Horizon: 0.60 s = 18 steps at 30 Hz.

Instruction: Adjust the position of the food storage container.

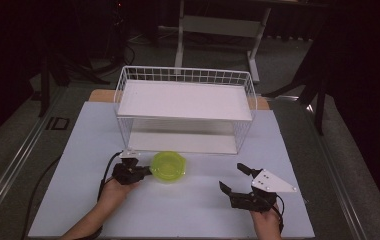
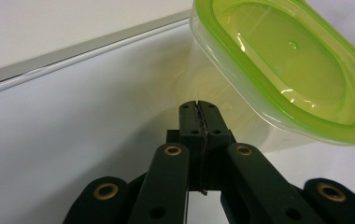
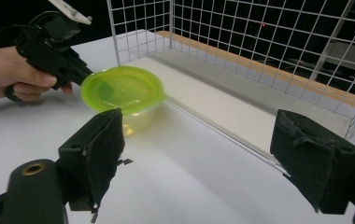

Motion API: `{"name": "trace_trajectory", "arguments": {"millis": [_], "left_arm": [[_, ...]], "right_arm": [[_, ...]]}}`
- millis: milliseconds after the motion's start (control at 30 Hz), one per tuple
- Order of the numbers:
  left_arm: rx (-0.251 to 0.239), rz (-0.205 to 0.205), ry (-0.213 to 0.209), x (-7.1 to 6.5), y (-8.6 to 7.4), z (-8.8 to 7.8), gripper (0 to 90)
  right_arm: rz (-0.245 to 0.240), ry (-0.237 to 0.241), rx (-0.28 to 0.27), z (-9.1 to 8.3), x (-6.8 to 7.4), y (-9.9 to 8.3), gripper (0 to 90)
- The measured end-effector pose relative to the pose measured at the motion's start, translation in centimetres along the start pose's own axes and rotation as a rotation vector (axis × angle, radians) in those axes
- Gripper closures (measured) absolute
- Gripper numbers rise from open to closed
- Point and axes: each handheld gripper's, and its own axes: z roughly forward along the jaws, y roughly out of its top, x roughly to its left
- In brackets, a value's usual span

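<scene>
Left gripper (image 1: 137,171): fingers together, empty, tips just beside the lidded container (image 1: 168,166), probably to nudge it. Container sits on counter (image 1: 78,150) before wire rack (image 1: 185,107). Right gripper (image 1: 238,181): fingers apart, well clear.

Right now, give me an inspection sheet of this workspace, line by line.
Surface: white table top, bare in front.
Job's things: green-lidded clear container standing before a white two-tier wire rack; both rack shelves bare.
Clutter: nothing seen.
Grippers: left gripper shut, tips at the container's side; right gripper open, holding nothing.
Cables: black cable trailing from the left gripper.
Surroundings: dark room, white table frame behind.
</scene>
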Motion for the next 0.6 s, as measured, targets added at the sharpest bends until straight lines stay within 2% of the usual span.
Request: {"name": "trace_trajectory", "arguments": {"millis": [267, 500, 600], "left_arm": [[0.023, 0.023, -0.036, -2.1, 1.1, 2.9, 90.0], [0.05, 0.036, -0.086, -3.4, 1.3, 4.7, 90.0], [0.05, 0.042, -0.095, -3.7, 1.5, 4.9, 90.0]], "right_arm": [[0.003, -0.002, 0.004, -0.1, -0.2, -0.1, 17.4], [0.004, 0.003, 0.008, 0.0, -0.2, -0.2, 17.4], [0.007, 0.003, 0.011, 0.0, -0.3, -0.2, 17.4]]}}
